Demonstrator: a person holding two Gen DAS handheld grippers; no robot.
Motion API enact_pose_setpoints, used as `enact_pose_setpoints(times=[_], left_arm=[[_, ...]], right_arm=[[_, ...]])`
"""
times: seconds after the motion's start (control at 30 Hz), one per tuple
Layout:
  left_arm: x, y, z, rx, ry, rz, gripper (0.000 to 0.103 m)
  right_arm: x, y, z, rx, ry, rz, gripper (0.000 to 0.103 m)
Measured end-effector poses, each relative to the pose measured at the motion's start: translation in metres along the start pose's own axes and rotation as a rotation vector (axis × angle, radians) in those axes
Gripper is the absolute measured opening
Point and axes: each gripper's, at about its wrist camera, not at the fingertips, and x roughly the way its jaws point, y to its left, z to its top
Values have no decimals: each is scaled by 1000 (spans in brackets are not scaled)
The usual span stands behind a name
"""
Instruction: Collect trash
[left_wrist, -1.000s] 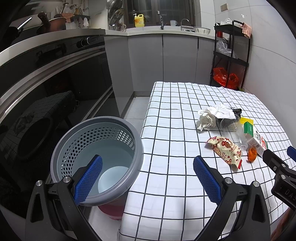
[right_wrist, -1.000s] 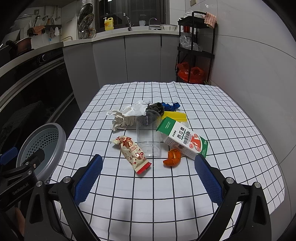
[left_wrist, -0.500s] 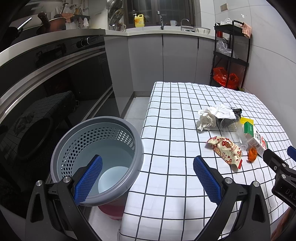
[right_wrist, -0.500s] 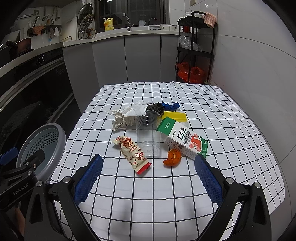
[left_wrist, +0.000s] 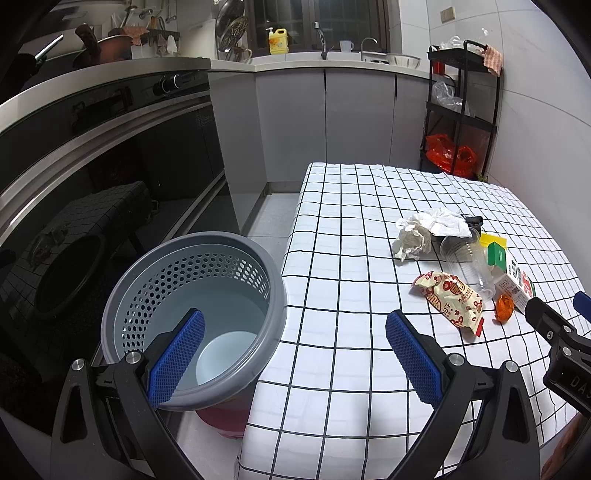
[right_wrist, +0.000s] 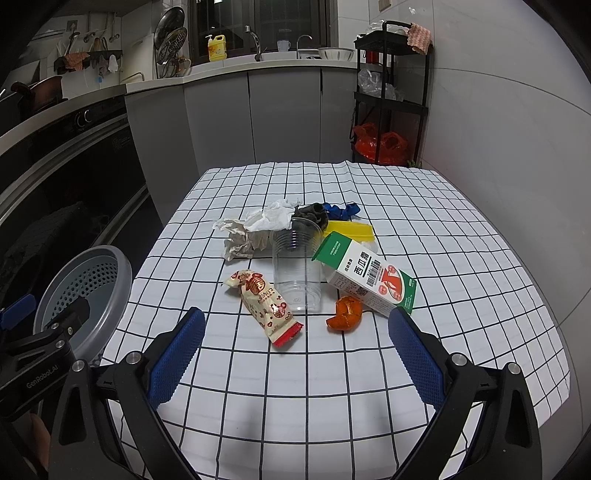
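A kitchen, with a table (right_wrist: 461, 258) under a white, black-gridded cloth. At far left, off the table's left edge, a grey perforated wastebasket (left_wrist: 192, 317) sits on the floor; only its pale bottom shows inside. The left gripper (left_wrist: 293, 354) hangs above the basket's rim and the table corner, jaws wide apart and holding nothing.

Moving right, the trash lies clustered mid-table: crumpled white tissue (right_wrist: 258, 229), then a red-and-cream snack wrapper (right_wrist: 264, 304) lying nearest the front, an upright clear plastic cup (right_wrist: 295, 266), a curl of orange peel (right_wrist: 345, 314) and a green-and-white juice carton (right_wrist: 365, 277) on its side, touching the cup. Behind them sit a flat yellow piece (right_wrist: 351, 230), a dark wad and something blue, too small to identify.

The right gripper (right_wrist: 295, 354) hovers over the table's near edge facing the pile, jaws also spread wide and empty.

Collection appears not yet begun: every piece is on the table. The likely next move is for the right gripper to advance and close on the wrapper, the closest piece, then carry it left to the basket.
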Motion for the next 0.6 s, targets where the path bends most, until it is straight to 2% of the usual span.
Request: enact_pose_setpoints(times=[0.6], left_arm=[[-2, 2, 2, -1, 2, 0, 97]], right_arm=[[4, 0, -3, 3, 0, 5, 95]])
